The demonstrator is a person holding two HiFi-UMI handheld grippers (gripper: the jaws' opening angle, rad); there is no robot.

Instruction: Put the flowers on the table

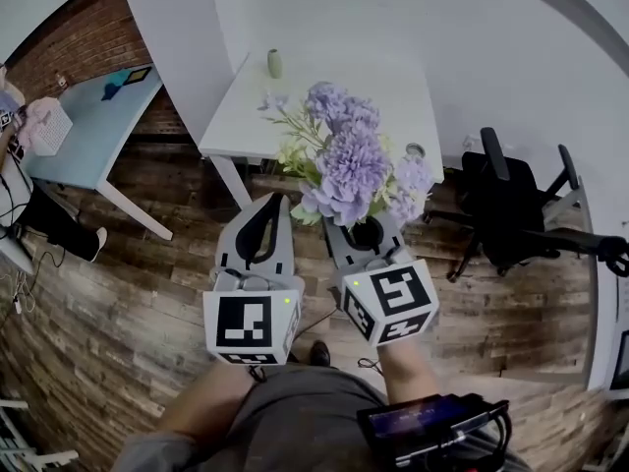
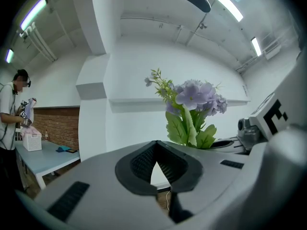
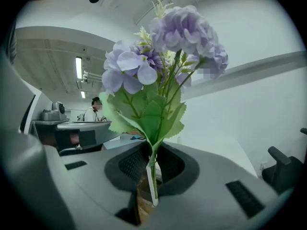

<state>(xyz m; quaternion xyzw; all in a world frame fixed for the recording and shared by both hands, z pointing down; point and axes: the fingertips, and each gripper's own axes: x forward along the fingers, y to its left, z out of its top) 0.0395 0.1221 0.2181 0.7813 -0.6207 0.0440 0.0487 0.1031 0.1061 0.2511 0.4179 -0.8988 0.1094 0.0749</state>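
Observation:
A bunch of purple artificial flowers with green leaves stands upright above the wooden floor, in front of the white table. My right gripper is shut on its thin green stem, and the blooms rise above the jaws. My left gripper hovers just left of the bunch, shut with nothing between its pads. In the left gripper view the flowers show to the right, past the closed jaw tips. A small green vase stands at the table's far edge.
A black office chair stands right of the table. At the left are a pale blue table with a white basket, a brick wall, and a person. A white pillar rises behind.

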